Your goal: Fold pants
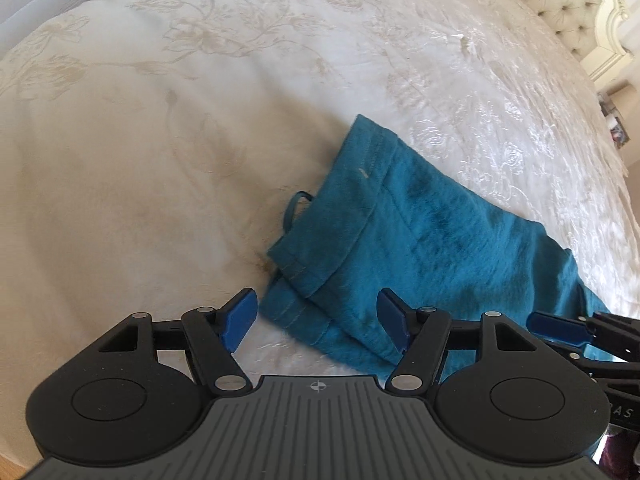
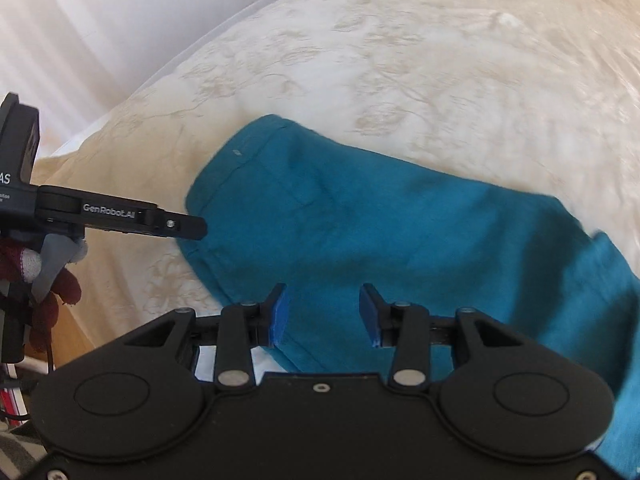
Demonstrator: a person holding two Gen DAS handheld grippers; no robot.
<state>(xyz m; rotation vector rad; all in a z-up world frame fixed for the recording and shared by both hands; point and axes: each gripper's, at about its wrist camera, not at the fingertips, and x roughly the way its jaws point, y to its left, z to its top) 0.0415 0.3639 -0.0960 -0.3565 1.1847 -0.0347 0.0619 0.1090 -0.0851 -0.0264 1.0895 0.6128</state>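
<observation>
The teal pants (image 1: 420,232) lie folded into a short stack on the cream bedspread (image 1: 160,160), with a drawstring loop (image 1: 298,204) sticking out at their left edge. My left gripper (image 1: 316,316) hovers open over the near hem corner, its blue pads apart and pressing on nothing. The right gripper (image 1: 550,324) comes in from the right edge, low over the cloth. In the right wrist view the pants (image 2: 380,232) fill the middle. My right gripper (image 2: 325,316) stands open above them with no fabric pinched. The left gripper (image 2: 192,228) shows side-on at the left hem.
A tufted headboard (image 1: 560,0) stands at the far right of the bed. Pale curtains (image 2: 100,20) hang beyond the bed's far edge. A hand in a dark red glove (image 2: 52,300) holds the left gripper. Embroidered bedspread (image 2: 440,60) stretches beyond the pants.
</observation>
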